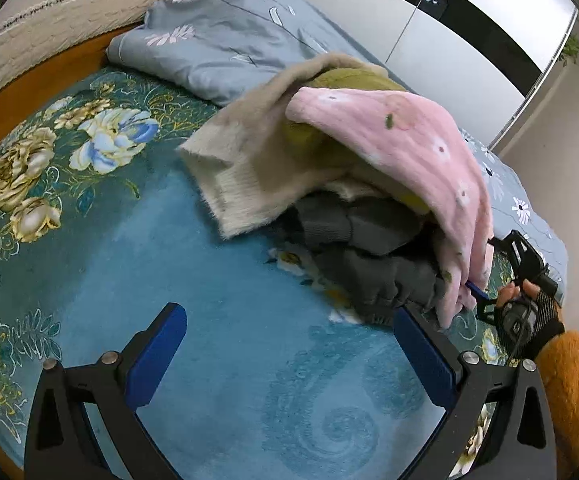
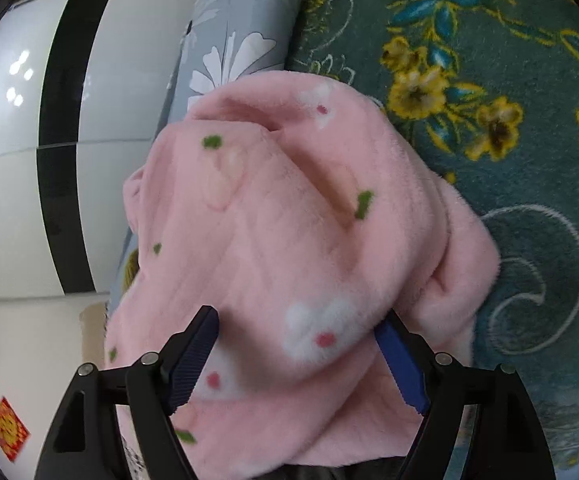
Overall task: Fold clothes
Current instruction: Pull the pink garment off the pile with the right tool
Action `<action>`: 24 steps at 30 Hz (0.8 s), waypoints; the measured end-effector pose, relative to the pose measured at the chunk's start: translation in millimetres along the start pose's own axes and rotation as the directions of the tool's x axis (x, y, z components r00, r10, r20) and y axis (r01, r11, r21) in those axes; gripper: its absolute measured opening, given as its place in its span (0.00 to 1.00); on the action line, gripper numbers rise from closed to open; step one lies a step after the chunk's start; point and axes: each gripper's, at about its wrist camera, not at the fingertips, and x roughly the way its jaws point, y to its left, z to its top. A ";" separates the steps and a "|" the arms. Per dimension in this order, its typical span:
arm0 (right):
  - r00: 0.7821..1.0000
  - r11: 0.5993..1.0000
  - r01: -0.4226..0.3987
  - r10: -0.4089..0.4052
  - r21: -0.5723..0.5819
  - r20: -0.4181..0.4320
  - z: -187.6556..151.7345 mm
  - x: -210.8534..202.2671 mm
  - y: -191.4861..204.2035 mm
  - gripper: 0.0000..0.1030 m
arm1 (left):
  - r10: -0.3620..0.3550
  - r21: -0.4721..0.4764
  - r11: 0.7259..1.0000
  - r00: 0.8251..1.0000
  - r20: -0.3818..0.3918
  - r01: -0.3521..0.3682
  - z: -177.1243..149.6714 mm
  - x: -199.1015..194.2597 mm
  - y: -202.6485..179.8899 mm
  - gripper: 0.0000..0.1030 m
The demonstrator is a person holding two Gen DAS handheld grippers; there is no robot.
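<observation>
No text, label or number can be read anywhere.

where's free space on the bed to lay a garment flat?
Bare teal blanket between the open left gripper and the cream sweater, out to the flower print. Crowded at right: clothes pile under the pink fleece, right gripper; grey quilt behind.

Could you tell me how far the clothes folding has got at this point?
Done: nothing looks folded; the beige sweater, olive garment and grey clothes lie heaped on the bedspread. In hand: the right gripper has its jaws open around the pink fleece topping the heap; the left gripper is open and empty. Left: apparently every garment.
</observation>
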 end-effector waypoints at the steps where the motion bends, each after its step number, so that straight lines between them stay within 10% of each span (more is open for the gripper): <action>1: 1.000 1.000 -0.005 0.005 0.003 -0.004 0.2 -1.4 2.7 0.45 | 0.001 -0.007 1.000 1.000 -0.001 -0.001 0.3 -0.3 2.6 1.00; 2: 1.000 1.000 0.003 -0.004 -0.022 -0.011 0.0 -5.9 8.0 0.13 | 0.002 -0.013 1.000 1.000 -0.002 -0.002 0.6 -0.8 5.1 1.00; 3: 1.000 0.999 0.014 -0.014 -0.052 -0.018 -0.3 -10.9 13.7 0.09 | 0.002 -0.024 1.000 1.000 0.000 -0.002 0.8 -2.4 7.7 1.00; 24: 0.935 0.726 -0.231 0.350 -0.648 0.059 -16.6 -327.8 128.6 0.06 | -0.093 0.057 0.994 0.992 0.085 0.088 -22.9 -79.6 -53.3 1.00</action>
